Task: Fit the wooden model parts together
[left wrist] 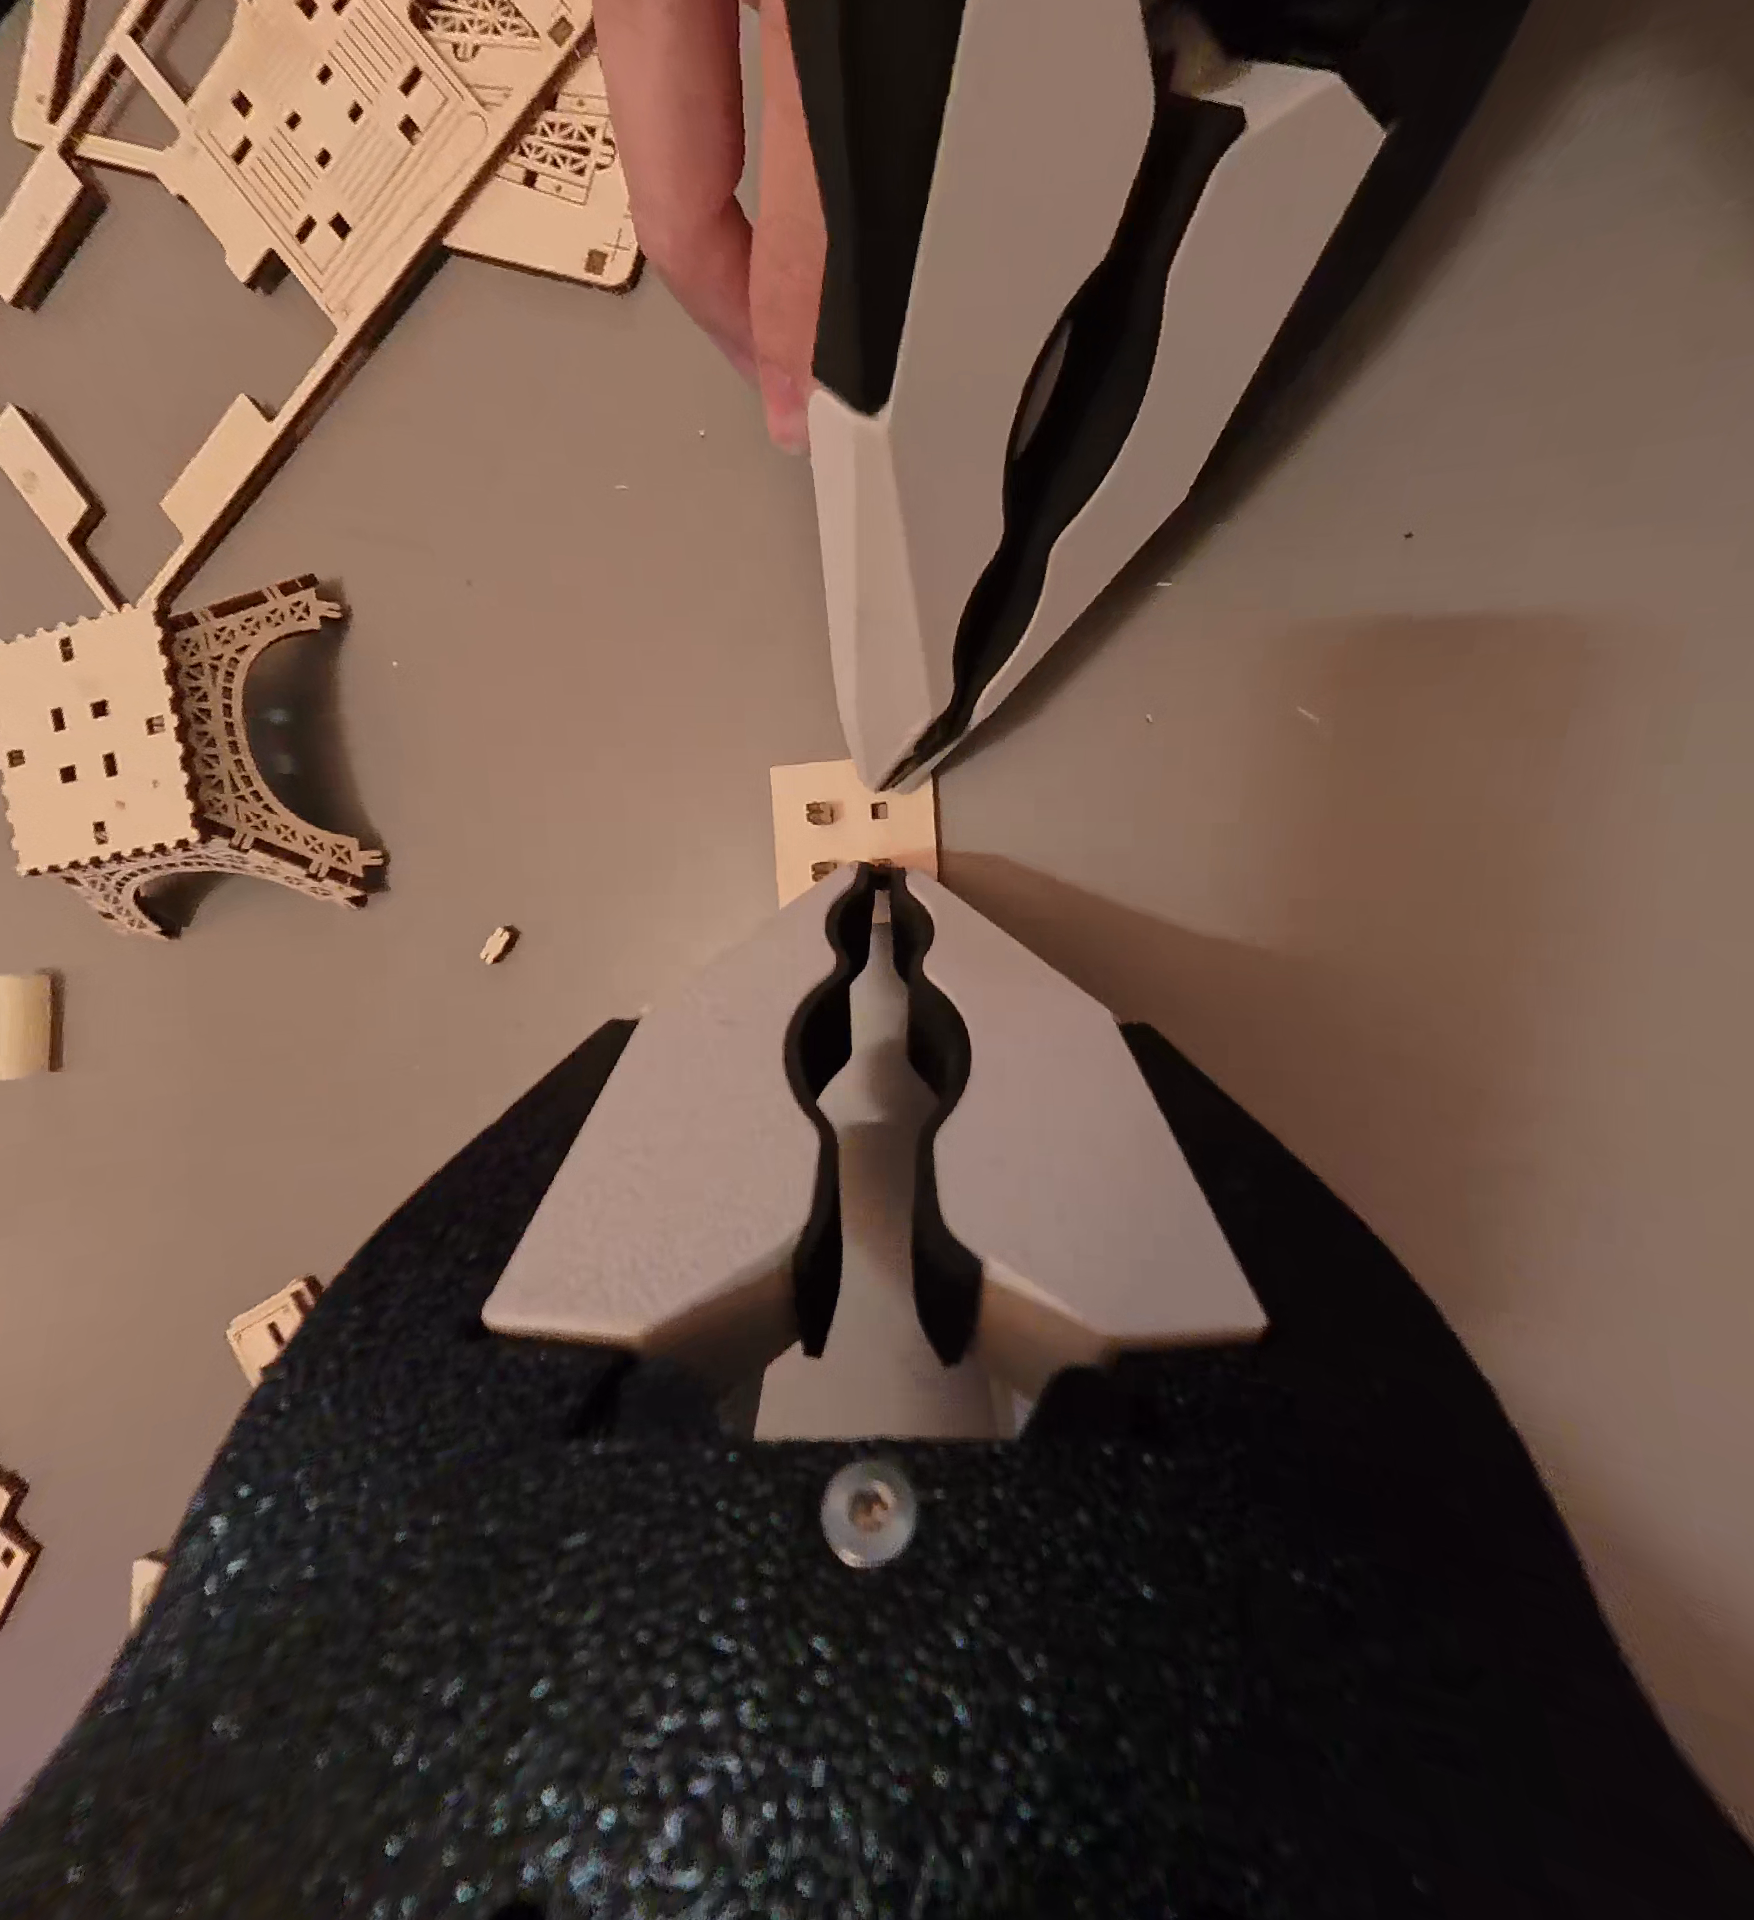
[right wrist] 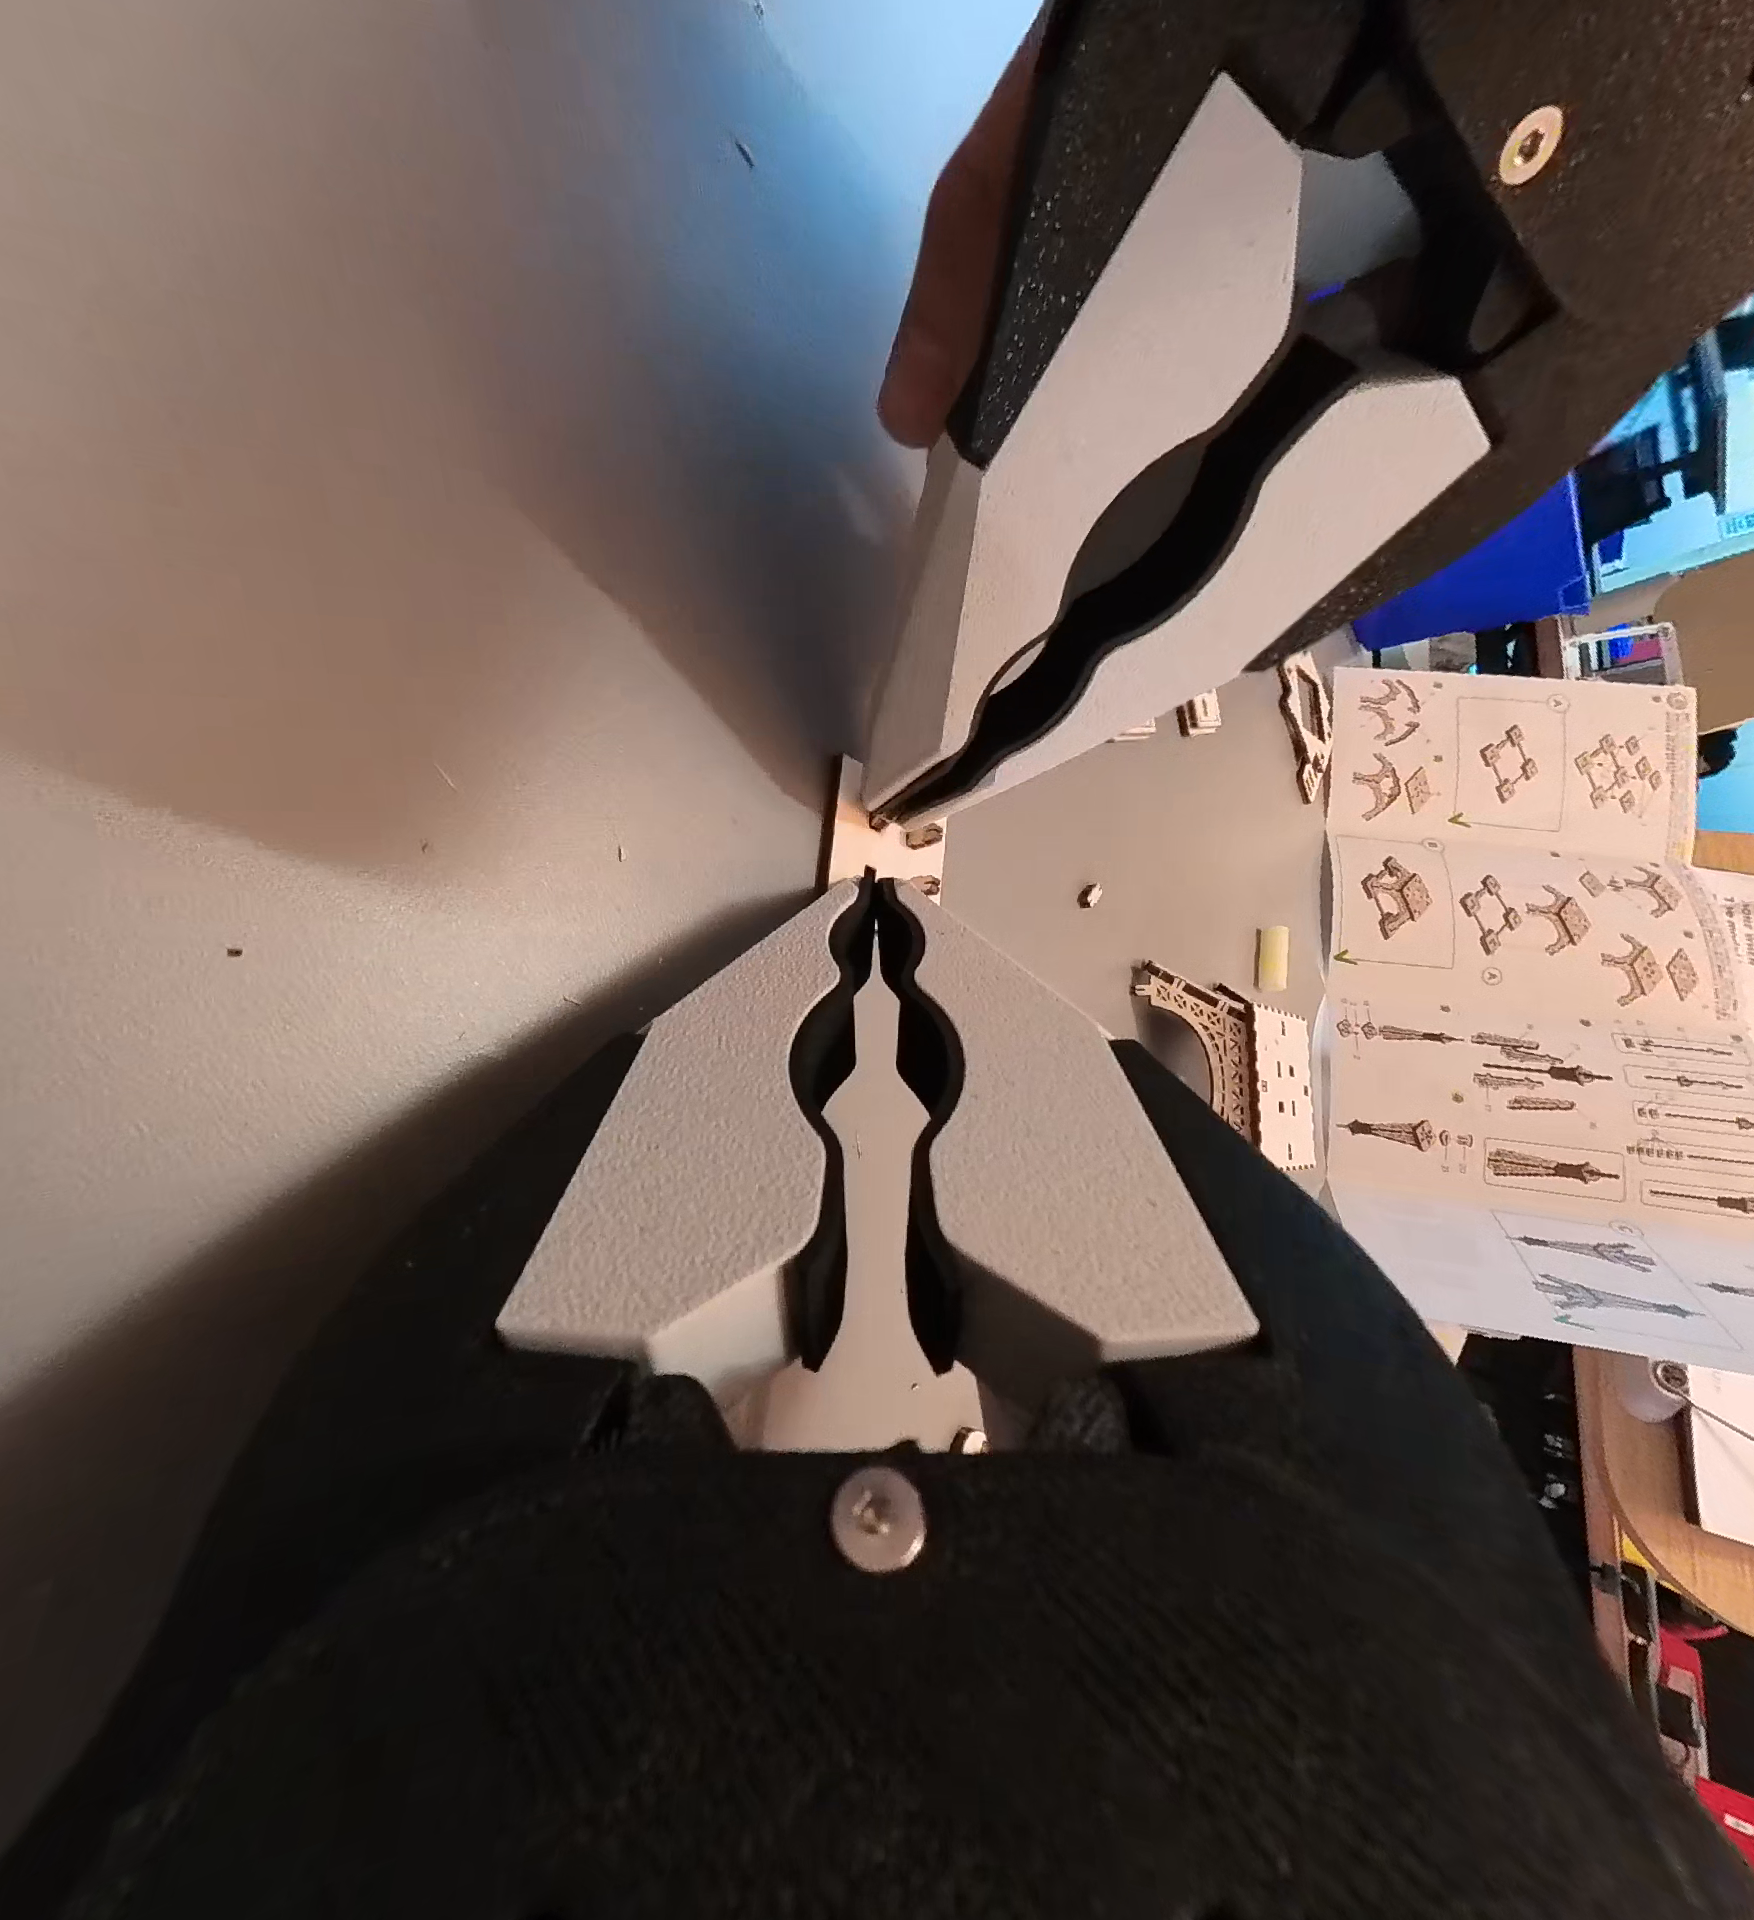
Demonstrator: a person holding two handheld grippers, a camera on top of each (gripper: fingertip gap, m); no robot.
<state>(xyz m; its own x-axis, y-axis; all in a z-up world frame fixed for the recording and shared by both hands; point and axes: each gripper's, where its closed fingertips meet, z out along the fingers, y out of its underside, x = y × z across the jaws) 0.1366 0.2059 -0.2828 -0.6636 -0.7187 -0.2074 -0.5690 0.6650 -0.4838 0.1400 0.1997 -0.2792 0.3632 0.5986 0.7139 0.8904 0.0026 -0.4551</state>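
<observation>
**A:** Two tools on one tiny part, so here's my view from the remote seat, biggest thing first. The grey desk (left wrist: pixel 1372 935) takes up most of both feeds. On its left edge in the left wrist view sits the pile of punched-out wooden sheets (left wrist: pixel 260 177). Nearer in is the half-built arch base (left wrist: pixel 177 758), well apart from where I'm working. The instruction sheet (right wrist: pixel 1538 997) lies off to the side in the right wrist view. The actual piece is a small square wooden plate (left wrist: pixel 852 831) with little slots, pinched between both tools.

**B:** How are the tools set?

**A:** The left tool (left wrist: pixel 878 878) is nearly closed, with its tips clamped on one edge of the plate. The right tool (right wrist: pixel 873 883) has the opposite edge, with its jaws just as narrow. I can't tell if either one also has a tab pinched in a slot.

**B:** What's the risk?

**A:** My guess is thin plywood plus two opposing grips. If I twist one wrist, the plate could snap or pop free. Both grips are right at the tips, so it could also pivot and slip out. There's a loose wooden peg (left wrist: pixel 499 945) lying on the desk that's easy to nudge away.
</observation>
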